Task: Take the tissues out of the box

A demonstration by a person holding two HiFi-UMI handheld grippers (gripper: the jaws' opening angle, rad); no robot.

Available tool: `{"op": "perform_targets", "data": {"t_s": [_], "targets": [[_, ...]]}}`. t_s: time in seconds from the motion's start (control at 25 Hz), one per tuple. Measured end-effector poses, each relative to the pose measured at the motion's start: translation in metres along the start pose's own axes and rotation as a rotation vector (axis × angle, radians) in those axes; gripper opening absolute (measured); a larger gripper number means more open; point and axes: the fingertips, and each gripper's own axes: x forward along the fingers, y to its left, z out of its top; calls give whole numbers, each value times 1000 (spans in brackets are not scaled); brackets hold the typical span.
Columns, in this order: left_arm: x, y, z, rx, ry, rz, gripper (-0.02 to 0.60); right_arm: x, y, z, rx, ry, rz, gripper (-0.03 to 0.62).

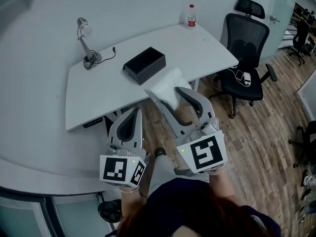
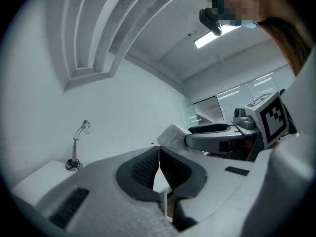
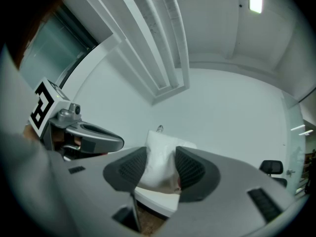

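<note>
Over the desk's point(image 1: 98, 95) near edge, right gripper point(image 3: 161, 169) pinches the white tissues point(image 3: 160, 149) — black box point(image 1: 144, 64) at eleven o'clock; left gripper point(image 2: 159, 149) jaws pressed together — empty

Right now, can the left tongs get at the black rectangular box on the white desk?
Probably yes: the left tongs are shut and empty, and nothing stands between them and the black box.

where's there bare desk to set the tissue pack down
Widest free patch: the right half of the desk, between the black box and the bottle. Another bare strip runs along the near left edge, in front of the lamp. Tighter between the lamp's cable and the box.
</note>
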Motion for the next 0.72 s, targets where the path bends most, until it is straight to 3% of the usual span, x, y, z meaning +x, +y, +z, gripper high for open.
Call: {"op": "perform_targets", "data": {"t_s": [0.72], "targets": [[14,-6,-6,6,24,6,26,0,-8,-7,21,-6,24,193]]}}
